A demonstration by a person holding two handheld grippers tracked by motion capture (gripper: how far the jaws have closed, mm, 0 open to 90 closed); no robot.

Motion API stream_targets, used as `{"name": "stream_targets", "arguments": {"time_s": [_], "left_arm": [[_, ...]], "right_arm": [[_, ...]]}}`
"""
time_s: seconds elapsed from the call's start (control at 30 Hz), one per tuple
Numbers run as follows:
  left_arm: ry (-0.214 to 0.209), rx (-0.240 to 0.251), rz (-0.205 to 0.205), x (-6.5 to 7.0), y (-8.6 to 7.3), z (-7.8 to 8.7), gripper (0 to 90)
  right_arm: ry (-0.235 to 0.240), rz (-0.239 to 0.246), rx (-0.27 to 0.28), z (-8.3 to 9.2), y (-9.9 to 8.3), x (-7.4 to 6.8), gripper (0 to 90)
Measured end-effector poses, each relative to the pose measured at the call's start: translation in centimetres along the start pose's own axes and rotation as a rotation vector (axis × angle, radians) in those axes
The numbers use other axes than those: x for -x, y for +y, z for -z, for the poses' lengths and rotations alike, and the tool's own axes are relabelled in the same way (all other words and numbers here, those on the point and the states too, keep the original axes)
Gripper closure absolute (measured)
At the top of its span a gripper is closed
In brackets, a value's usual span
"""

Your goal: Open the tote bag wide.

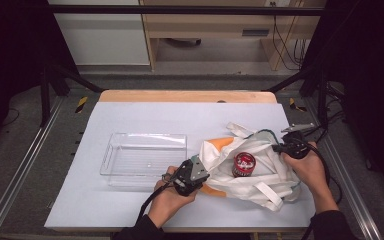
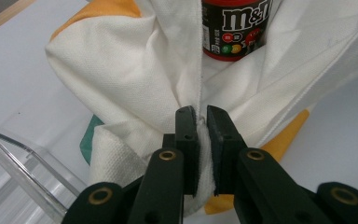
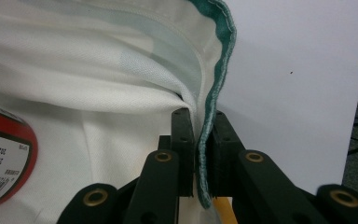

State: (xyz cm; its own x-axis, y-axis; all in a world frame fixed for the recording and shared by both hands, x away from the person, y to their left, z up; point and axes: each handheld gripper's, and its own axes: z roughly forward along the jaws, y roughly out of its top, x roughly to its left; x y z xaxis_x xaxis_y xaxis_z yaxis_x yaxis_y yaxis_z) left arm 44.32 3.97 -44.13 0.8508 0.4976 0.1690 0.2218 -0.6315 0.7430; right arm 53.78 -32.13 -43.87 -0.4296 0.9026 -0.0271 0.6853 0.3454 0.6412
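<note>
- Lying across the white table [image 1: 130, 115] from centre toward four o'clock: a white cloth bag [image 1: 260, 172] with orange and green panels, crumpled, mouth being held apart.
- Sitting at nine o'clock of the bag, just beside it: a clear plastic tray [image 1: 145, 157], nothing in it.
- Standing upright inside the bag's opening: a red candy can [image 1: 243, 165], apart from both grippers.
- Pinching the bag's rim at eight o'clock of the can: left gripper [image 2: 200, 123], jaws narrowed onto a fold of white cloth.
- Clamping the green-edged rim at three o'clock of the can: right gripper [image 3: 199, 126], jaws closed on the hem.
- Judging the step: spreading the mouth to expose the can, not yet lifting it out.
- Calling next for: freeing one gripper, reaching in for the can, probably carrying it toward the tray while keeping the cloth from collapsing.
</note>
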Motion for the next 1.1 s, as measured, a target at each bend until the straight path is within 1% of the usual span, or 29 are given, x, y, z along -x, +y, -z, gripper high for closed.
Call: {"name": "stream_targets", "arguments": {"time_s": [0.13, 0.17, 0.2, 0.23, 0.3, 0.33, 0.4, 0.43, 0.47, 0.5, 0.53, 0.57, 0.63, 0.7, 0.73, 0.77, 0.8, 0.93, 0.97, 1.0, 1.03, 1.07, 1.1], "left_arm": [[-0.002, 0.000, -0.003, 0.01, 0.02, 0.01, 83.5], [-0.011, 0.001, 0.000, 0.03, 0.02, -0.03, 83.5], [-0.001, 0.000, -0.003, 0.01, 0.02, 0.02, 83.5], [-0.001, -0.001, -0.003, 0.02, 0.02, 0.02, 83.4], [-0.012, 0.002, 0.000, 0.05, 0.01, -0.04, 83.3], [-0.002, 0.000, -0.003, 0.03, 0.02, 0.01, 83.3], [-0.003, 0.001, -0.004, 0.04, 0.01, 0.01, 83.2], [-0.013, 0.003, -0.001, 0.06, 0.00, -0.04, 83.1], [-0.001, 0.002, 0.000, 0.04, -0.01, 0.00, 83.0], [-0.002, 0.003, 0.001, 0.02, -0.03, 0.01, 83.0], [-0.012, 0.005, 0.003, 0.03, -0.04, -0.03, 82.9], [-0.003, 0.004, 0.001, -0.01, -0.05, 0.01, 82.9], [-0.004, 0.005, 0.001, -0.03, -0.07, 0.01, 82.8], [-0.004, 0.005, 0.000, -0.03, -0.06, 0.02, 82.7], [-0.004, 0.006, 0.000, -0.03, -0.07, 0.02, 82.6], [-0.014, 0.008, 0.003, 0.00, -0.08, -0.04, 82.5], [-0.004, 0.006, 0.000, -0.01, -0.09, -0.01, 82.3], [-0.005, 0.007, 0.001, -0.04, -0.12, -0.02, 82.0], [-0.015, 0.009, 0.004, -0.01, -0.11, -0.06, 81.9], [-0.005, 0.008, 0.003, -0.03, -0.10, -0.02, 81.7], [-0.015, 0.009, 0.004, 0.00, -0.08, -0.08, 81.3], [-0.005, 0.007, 0.001, -0.03, -0.06, -0.05, 80.4], [-0.013, 0.009, 0.004, -0.03, -0.03, -0.11, 79.2]], "right_arm": [[0.003, -0.007, 0.000, 0.09, 0.02, -0.03, 82.0], [0.003, -0.007, 0.000, 0.10, 0.02, -0.03, 81.9], [0.002, -0.008, -0.001, 0.11, 0.02, -0.03, 81.7], [0.002, -0.008, 0.000, 0.11, 0.02, -0.04, 81.5], [-0.001, -0.007, -0.001, 0.14, 0.04, -0.09, 80.9], [-0.001, -0.007, 0.001, 0.15, 0.03, -0.09, 80.4], [-0.004, 0.000, 0.005, 0.14, 0.00, -0.04, 79.9], [-0.005, -0.005, 0.002, 0.16, 0.00, -0.09, 79.4], [-0.006, -0.007, 0.002, 0.17, 0.00, -0.10, 79.0], [-0.006, -0.007, 0.003, 0.18, -0.02, -0.09, 78.4], [-0.007, -0.006, 0.003, 0.19, -0.02, -0.10, 78.1], [-0.007, -0.005, 0.003, 0.20, -0.02, -0.10, 77.7], [-0.004, -0.011, 0.001, 0.24, -0.02, -0.10, 76.8], [-0.009, -0.007, 0.003, 0.19, -0.06, -0.03, 76.0], [-0.003, -0.016, 0.004, 0.22, -0.07, 0.00, 75.3], [-0.005, -0.018, 0.002, 0.23, -0.07, 0.01, 74.7], [-0.003, -0.021, 0.006, 0.20, -0.10, 0.04, 73.9], [-0.005, -0.023, 0.005, 0.16, -0.16, 0.20, 71.5], [-0.003, -0.026, 0.003, 0.15, -0.17, 0.20, 70.8], [-0.006, -0.025, 0.000, 0.14, -0.17, 0.23, 69.2], [-0.008, -0.026, 0.000, 0.15, -0.17, 0.24, 67.5], [-0.014, -0.031, 0.004, 0.17, -0.17, 0.23, 64.2], [-0.021, -0.033, 0.001, 0.25, -0.16, 0.24, 60.6]]}}
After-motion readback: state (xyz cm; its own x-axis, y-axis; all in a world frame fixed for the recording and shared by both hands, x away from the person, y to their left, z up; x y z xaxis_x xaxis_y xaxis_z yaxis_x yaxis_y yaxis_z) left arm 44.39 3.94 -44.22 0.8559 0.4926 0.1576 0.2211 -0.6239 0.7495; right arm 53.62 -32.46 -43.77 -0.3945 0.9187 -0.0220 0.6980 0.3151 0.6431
